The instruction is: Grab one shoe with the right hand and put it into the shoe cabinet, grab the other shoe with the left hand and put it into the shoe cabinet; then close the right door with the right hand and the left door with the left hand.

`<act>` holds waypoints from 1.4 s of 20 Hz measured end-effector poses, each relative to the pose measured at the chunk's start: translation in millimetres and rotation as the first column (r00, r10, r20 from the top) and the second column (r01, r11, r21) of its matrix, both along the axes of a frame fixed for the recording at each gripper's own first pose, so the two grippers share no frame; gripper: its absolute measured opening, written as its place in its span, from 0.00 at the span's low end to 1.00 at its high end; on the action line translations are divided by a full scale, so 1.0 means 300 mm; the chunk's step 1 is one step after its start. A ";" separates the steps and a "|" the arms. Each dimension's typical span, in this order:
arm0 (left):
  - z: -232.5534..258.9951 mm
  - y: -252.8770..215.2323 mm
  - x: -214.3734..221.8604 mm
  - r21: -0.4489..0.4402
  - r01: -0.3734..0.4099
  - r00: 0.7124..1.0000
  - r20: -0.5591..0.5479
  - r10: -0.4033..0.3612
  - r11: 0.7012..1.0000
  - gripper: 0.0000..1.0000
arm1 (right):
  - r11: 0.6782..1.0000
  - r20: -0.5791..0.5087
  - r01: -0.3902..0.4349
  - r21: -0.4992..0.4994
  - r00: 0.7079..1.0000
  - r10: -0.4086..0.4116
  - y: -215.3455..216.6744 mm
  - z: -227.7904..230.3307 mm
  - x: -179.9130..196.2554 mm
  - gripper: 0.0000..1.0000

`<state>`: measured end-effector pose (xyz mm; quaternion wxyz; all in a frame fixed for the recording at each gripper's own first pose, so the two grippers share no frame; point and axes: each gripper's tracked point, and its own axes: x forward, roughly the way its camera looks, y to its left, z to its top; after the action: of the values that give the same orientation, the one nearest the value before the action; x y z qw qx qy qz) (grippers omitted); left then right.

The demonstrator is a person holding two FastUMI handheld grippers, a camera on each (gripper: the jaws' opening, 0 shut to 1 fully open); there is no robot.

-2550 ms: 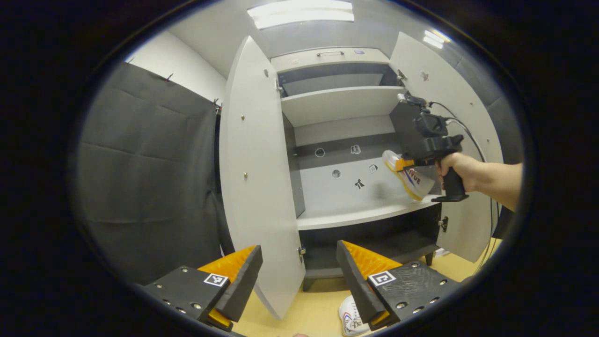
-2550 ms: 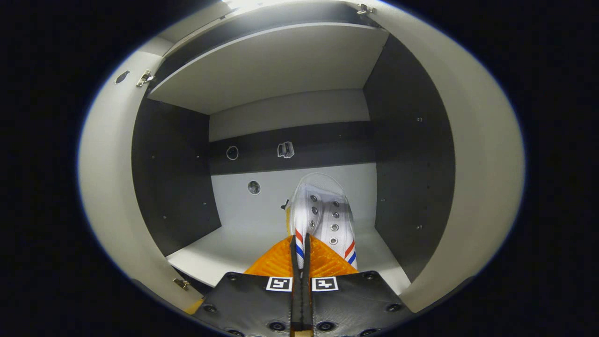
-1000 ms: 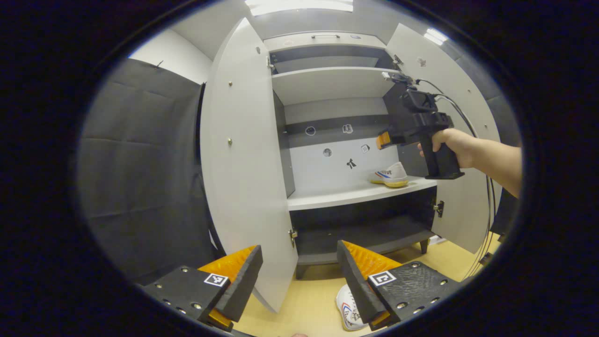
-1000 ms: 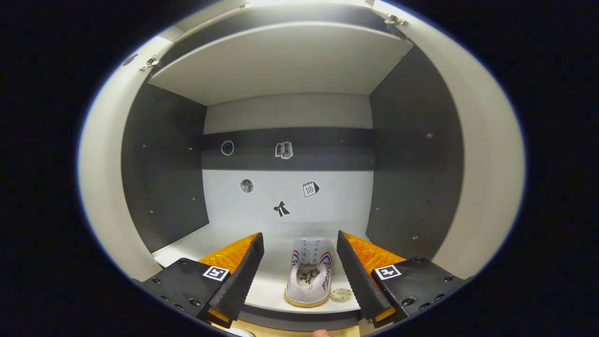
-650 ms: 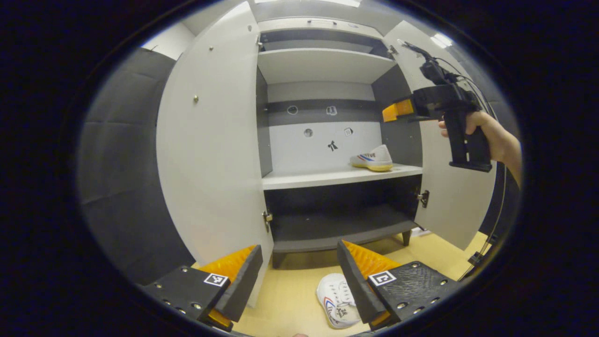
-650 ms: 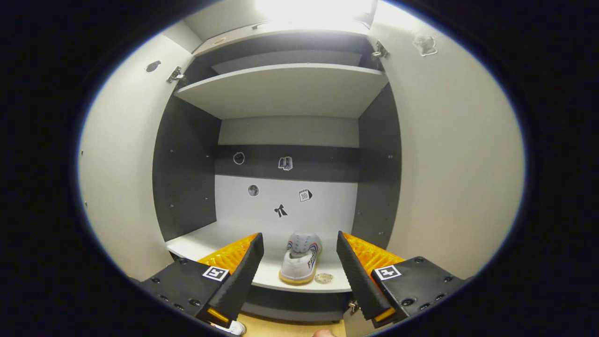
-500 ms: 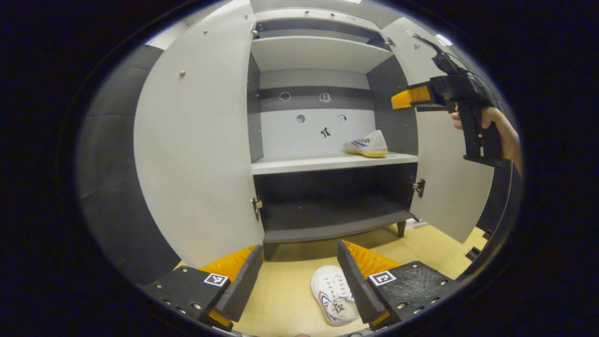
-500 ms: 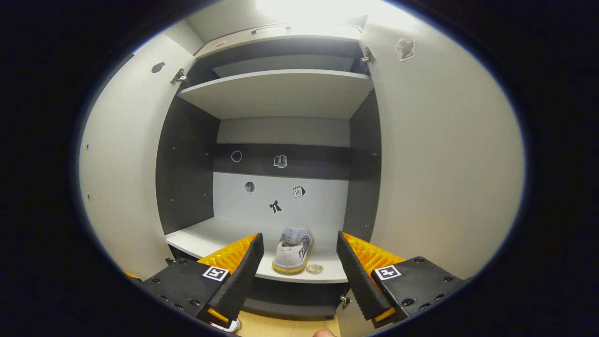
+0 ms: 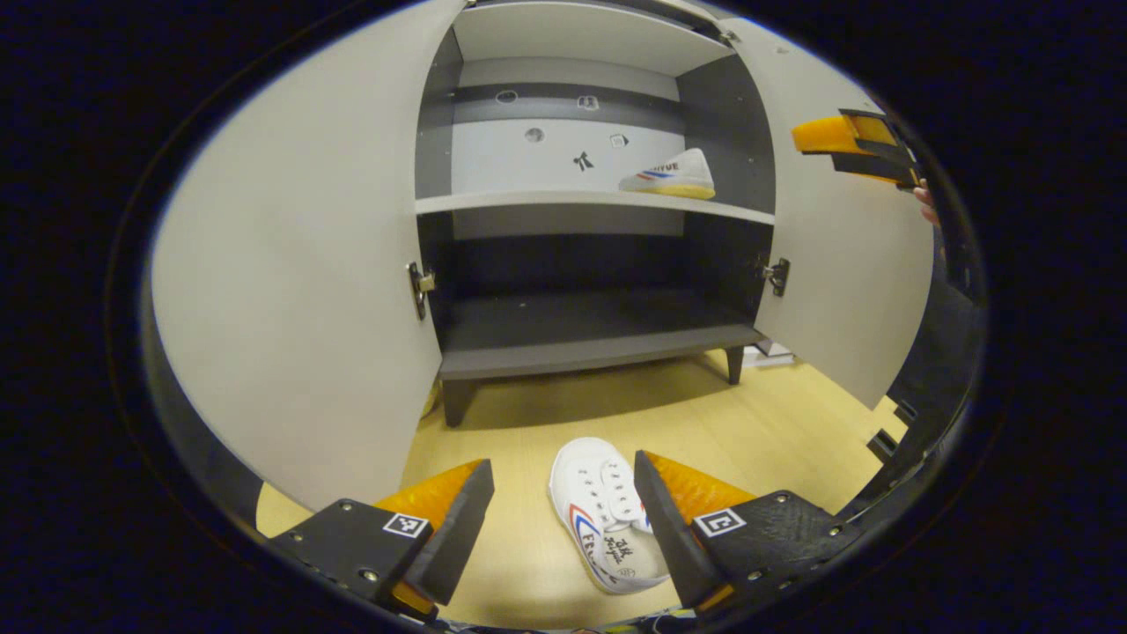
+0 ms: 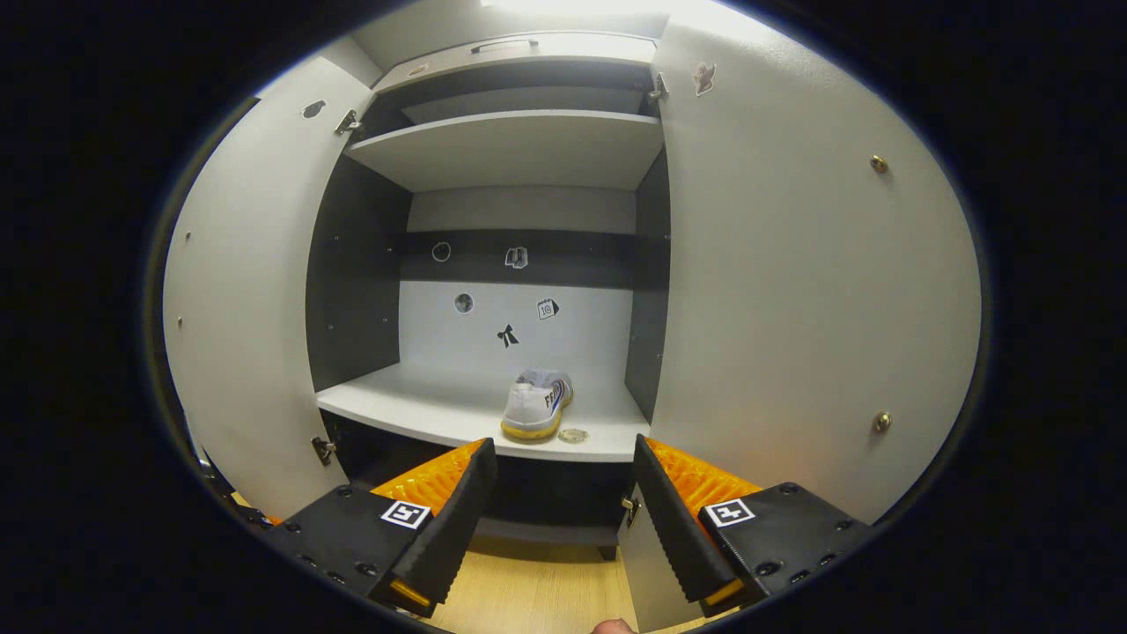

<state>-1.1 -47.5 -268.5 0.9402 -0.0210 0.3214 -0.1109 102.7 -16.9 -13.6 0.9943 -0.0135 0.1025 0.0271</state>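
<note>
— From the left gripper view, what's new?

— The left claw has dipped towards the floor. A moment ago the second shoe only peeked out at the bottom; now it lies between the fingers, toe towards the cabinet. The fingers are spread wide and touch nothing. The right claw has backed off to the upper right, in front of the right door.

— And the first shoe?

— On the middle shelf, right-hand side. So the right hand's shoe is done, I'd say, and the left hand's pick-up comes next.

— Any writing?

— Dark lettering on the first shoe's side and inside the second shoe. I won't spell it out. Square black-and-white markers sit on the claw.

— Now the right gripper view?

— It has pulled back. Earlier the fingers framed the shoe close up; now the shoe is well beyond them, heel towards us, with a small round disc just beside it. The fingers are parted, holding nothing. The left door and the right one both stand open, so closing is not yet begun.

— Labels there?

— Little stickers on the back wall: a bow, a calendar page, a few round ones. There is lettering on the heel side, blurred.
</note>
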 end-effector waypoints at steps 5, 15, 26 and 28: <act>-0.188 -0.007 -0.026 0.007 0.011 0.991 -0.130 -0.010 1.000 0.93 | 1.000 -0.063 0.007 -0.008 0.998 -0.007 0.005 -0.080 -0.079 0.97; -0.411 -0.026 -0.078 -0.001 0.022 0.951 -0.308 -0.021 1.000 0.92 | 1.000 -0.132 0.008 -0.019 0.991 -0.011 0.019 -0.164 -0.169 0.98; -0.450 -0.084 -0.094 -0.121 -0.017 0.907 -0.419 -0.036 0.992 0.33 | 0.999 -0.144 -0.028 -0.018 0.989 0.025 0.060 -0.168 -0.187 0.97; -0.440 -0.075 -0.089 -0.112 -0.021 0.916 -0.399 -0.026 0.994 0.21 | 0.999 -0.144 -0.033 -0.017 0.989 0.030 0.065 -0.168 -0.191 0.97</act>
<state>-27.7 -70.0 -400.4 0.8518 -0.0964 0.4999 -0.1235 45.5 2.7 -64.0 0.9836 -0.0227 0.1739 0.0427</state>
